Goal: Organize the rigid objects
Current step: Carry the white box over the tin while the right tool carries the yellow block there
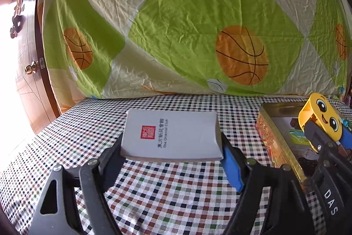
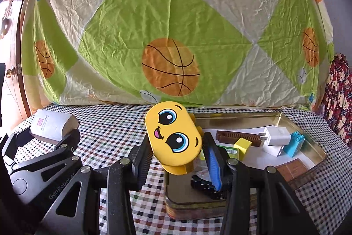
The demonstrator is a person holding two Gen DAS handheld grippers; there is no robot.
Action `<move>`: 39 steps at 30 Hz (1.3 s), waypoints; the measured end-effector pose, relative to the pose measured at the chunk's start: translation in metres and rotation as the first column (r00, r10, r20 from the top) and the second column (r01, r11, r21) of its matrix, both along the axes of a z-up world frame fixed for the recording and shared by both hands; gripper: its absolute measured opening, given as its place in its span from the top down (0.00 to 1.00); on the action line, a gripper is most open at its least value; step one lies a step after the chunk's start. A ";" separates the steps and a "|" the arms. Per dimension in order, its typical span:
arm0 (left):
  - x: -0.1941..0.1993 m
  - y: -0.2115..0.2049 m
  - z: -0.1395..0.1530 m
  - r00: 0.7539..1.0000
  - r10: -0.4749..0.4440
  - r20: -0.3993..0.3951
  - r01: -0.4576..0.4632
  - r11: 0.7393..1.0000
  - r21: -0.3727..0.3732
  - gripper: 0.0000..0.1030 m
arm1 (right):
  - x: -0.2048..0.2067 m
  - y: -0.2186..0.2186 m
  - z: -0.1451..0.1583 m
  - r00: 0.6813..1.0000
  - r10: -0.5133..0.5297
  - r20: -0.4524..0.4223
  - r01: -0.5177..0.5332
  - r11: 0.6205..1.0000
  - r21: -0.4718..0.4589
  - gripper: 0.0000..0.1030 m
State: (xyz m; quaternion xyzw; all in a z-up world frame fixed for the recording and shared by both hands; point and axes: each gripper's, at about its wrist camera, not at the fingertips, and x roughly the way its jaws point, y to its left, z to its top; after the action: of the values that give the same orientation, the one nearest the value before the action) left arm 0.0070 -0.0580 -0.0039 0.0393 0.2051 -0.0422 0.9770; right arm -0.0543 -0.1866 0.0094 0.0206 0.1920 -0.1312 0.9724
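Note:
A white box with a red seal (image 1: 176,136) sits between the fingers of my left gripper (image 1: 171,143), which is shut on its two sides just above the checkered cloth. The right wrist view shows this box (image 2: 51,124) at the left. My right gripper (image 2: 176,142) is shut on a yellow toy with a cartoon face (image 2: 173,136), held tilted over the near left corner of a gold tin tray (image 2: 242,114). The left wrist view has the toy (image 1: 323,116) at the far right, above the tin (image 1: 270,142).
The tin holds a brown ridged bar (image 2: 237,138), a yellow block (image 2: 242,145), a white plug (image 2: 276,138), a cyan brick (image 2: 294,143) and a black piece (image 2: 206,186). A basketball-print quilt (image 2: 167,36) rises behind the table. A wooden door (image 1: 24,80) stands left.

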 end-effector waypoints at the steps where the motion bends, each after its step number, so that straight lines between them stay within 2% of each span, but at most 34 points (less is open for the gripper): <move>1: -0.001 -0.001 0.000 1.000 -0.003 0.000 0.003 1.000 0.001 0.24 | -0.002 -0.003 0.000 1.000 -0.003 0.002 0.003 1.000 -0.004 0.54; 8: -0.005 -0.014 0.000 0.999 -0.030 -0.017 0.030 0.999 -0.018 0.24 | -0.012 -0.021 0.003 1.000 -0.024 0.020 0.025 0.999 -0.041 0.54; 17: -0.016 -0.044 0.002 0.997 -0.081 -0.004 0.081 0.997 -0.006 0.24 | -0.023 -0.046 0.004 0.998 -0.050 0.035 0.052 0.996 -0.066 0.54; 39: -0.024 -0.115 0.017 0.981 -0.191 0.032 0.192 0.981 -0.008 0.24 | -0.037 -0.116 0.004 0.987 -0.154 0.045 0.157 0.984 -0.080 0.54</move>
State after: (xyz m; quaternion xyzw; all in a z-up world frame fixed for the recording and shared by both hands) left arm -0.0172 -0.1731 0.0131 0.0541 0.1847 -0.1365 0.9718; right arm -0.0908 -0.3021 0.0139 -0.0024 0.1653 -0.2142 0.9627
